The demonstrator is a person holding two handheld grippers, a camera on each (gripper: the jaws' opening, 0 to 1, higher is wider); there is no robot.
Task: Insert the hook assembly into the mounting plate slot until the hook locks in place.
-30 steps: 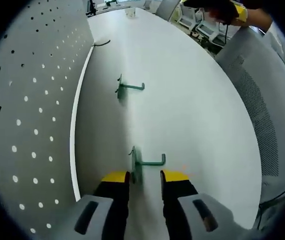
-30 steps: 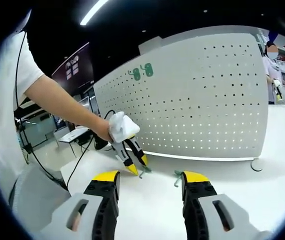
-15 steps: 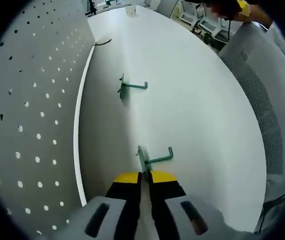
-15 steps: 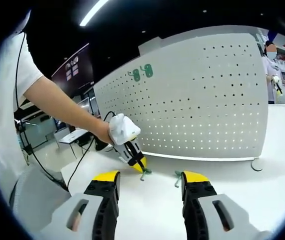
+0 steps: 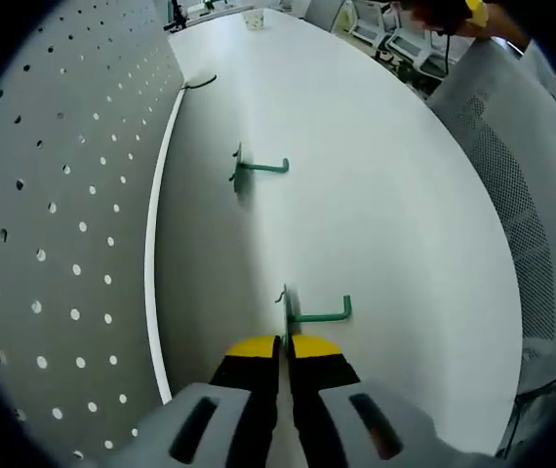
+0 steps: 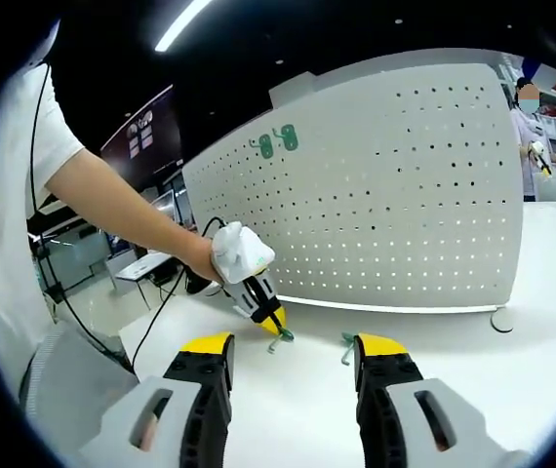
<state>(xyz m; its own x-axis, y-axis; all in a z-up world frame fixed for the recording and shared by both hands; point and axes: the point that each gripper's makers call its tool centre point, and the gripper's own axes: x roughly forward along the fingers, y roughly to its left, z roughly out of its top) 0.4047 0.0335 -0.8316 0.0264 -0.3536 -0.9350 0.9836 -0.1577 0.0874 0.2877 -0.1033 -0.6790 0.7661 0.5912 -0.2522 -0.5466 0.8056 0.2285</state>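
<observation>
Left tool (image 5: pixel 284 343) low over table (image 5: pixel 376 195), pinching green hook (image 5: pixel 302 310).

I see bright, even light from a ceiling strip (image 6: pixel 182 21); soft shadows on the tabletop (image 5: pixel 376 195); fisheye bending at edges.

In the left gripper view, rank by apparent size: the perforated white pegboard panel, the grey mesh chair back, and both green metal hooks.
1. Perforated white pegboard panel.
2. Grey mesh chair back.
3. The green metal hook held in the left tongs and the green metal hook lying farther off look alike; nearness makes ranking them unsure.
</observation>
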